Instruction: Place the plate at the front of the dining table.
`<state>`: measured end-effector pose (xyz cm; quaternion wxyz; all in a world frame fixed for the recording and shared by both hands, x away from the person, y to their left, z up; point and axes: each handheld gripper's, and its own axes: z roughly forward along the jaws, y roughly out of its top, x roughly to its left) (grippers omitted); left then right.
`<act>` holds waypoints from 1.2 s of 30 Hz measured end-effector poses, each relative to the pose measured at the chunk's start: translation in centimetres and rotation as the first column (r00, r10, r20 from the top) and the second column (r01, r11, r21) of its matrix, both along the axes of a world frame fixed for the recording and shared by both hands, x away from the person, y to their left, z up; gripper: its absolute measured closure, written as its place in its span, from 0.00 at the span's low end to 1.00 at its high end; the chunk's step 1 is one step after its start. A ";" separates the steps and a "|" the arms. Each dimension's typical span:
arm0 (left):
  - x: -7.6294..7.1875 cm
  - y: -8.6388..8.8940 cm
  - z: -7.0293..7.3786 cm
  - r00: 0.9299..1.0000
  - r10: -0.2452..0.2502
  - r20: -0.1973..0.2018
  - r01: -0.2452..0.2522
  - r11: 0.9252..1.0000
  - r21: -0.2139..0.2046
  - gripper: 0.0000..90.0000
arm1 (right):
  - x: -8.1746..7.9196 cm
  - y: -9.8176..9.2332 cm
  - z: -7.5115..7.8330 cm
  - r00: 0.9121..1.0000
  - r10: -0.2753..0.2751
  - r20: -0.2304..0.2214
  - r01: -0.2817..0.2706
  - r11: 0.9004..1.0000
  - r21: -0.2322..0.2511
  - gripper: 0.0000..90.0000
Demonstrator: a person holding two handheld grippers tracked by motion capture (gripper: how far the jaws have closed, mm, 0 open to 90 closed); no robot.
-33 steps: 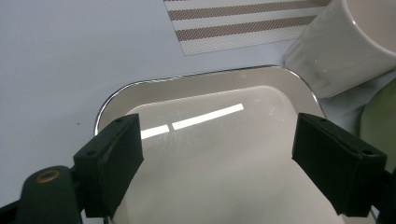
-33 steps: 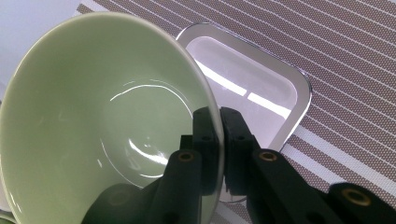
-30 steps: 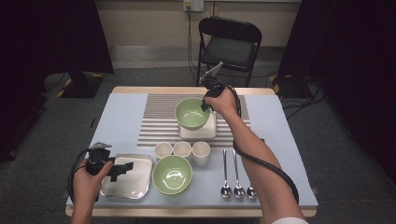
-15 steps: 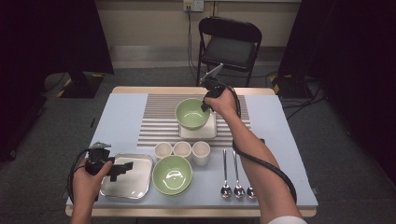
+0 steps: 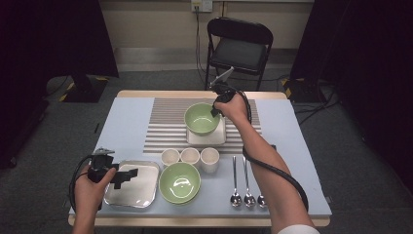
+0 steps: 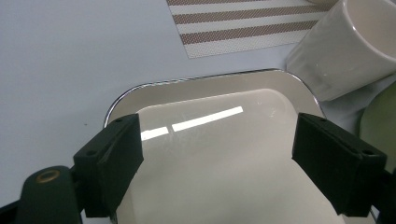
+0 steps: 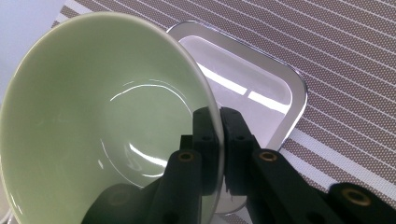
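Presently, the right gripper [image 5: 214, 111] had its jaws clenched on the rim of the far green bowl [image 5: 201, 118], one jaw inside the lip and one outside, as the right gripper view showed plainly [image 7: 218, 140]. That bowl [image 7: 102, 121] sat over the small square tray [image 5: 206, 138] on the striped mat [image 5: 165, 124], toward twelve o'clock of the counter [image 5: 124, 122]; in the right gripper view it appeared tilted, with the tray's mirrored rim [image 7: 285, 84] exposed at about two o'clock from the bowl, so whether it rested fully on the tray or was partly lifted could not be told. The left gripper [image 5: 124, 174] hovered over the near silver tray [image 5: 141, 195] at roughly seven o'clock of the counter, jaws released and spread wide with nothing between them; the left gripper view showed the empty tray surface [image 6: 215, 154] between the two jaws. Judged progress: one bowl was paired with a tray at the far setting. Remaining, by the look of it: the second green bowl [image 5: 179, 181] sat on the bare counter just beside the near tray, and the three cups [image 5: 190, 157] and three spoons [image 5: 247, 180] lay unplaced at six to five o'clock.
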<state>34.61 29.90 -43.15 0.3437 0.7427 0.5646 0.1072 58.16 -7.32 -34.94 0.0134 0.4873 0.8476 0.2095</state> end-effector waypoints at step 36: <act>0.1 -0.1 -0.1 1.000 -0.006 -0.004 0.006 1.000 0.008 0.18 | 0.8 -0.1 -1.3 1.000 0.003 -0.016 -0.003 1.000 0.000 0.96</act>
